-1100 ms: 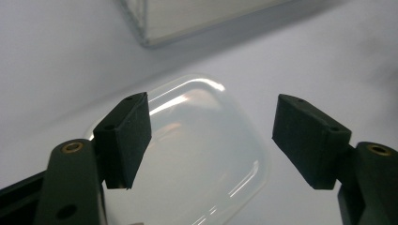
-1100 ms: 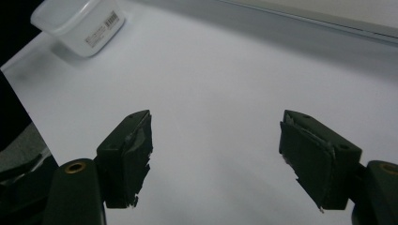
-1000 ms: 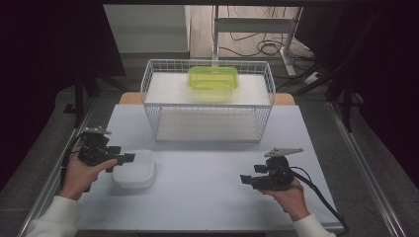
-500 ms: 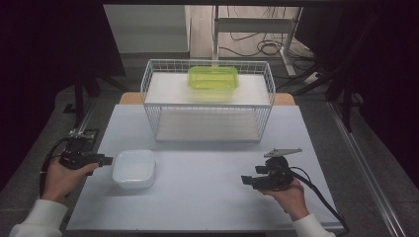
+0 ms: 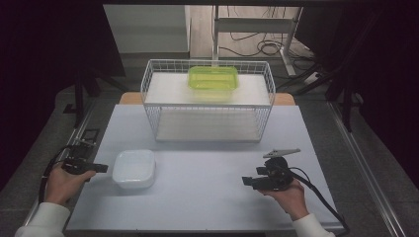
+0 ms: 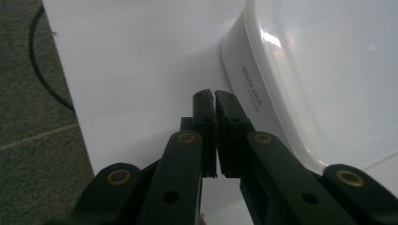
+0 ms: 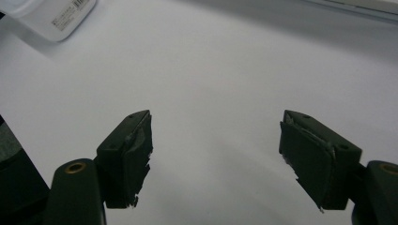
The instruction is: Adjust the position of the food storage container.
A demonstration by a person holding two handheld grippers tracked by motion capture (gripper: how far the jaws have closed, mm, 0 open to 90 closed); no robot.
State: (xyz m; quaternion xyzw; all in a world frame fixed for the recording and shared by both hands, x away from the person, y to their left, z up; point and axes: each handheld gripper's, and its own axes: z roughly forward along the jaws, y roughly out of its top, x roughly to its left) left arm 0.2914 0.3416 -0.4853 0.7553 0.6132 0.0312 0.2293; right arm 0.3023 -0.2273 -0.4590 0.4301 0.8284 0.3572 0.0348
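Observation:
A white lidded plastic container (image 5: pixel 134 168) lies on the white table at the near left; it also appears close up as the white container (image 6: pixel 319 79) and, far off, as the white container (image 7: pixel 51 14). My left gripper (image 5: pixel 101 168) rests low at the table's left edge, just left of that container; its jaws have just been closing and now stand shut with nothing between them (image 6: pixel 215 96). My right gripper (image 5: pixel 245 181) hovers at the near right, open and empty (image 7: pixel 216 140). A green container (image 5: pixel 213 78) sits on top of the wire basket (image 5: pixel 207 106).
The white wire basket stands at the back middle of the table. Cables trail from both grippers. Dark floor lies beyond the table's left edge (image 6: pixel 33 108), and a metal frame with cables stands behind the basket.
My left gripper drew back to the left and down, away from the white container, and its jaws closed. The container stayed on the table. My right hand kept still.

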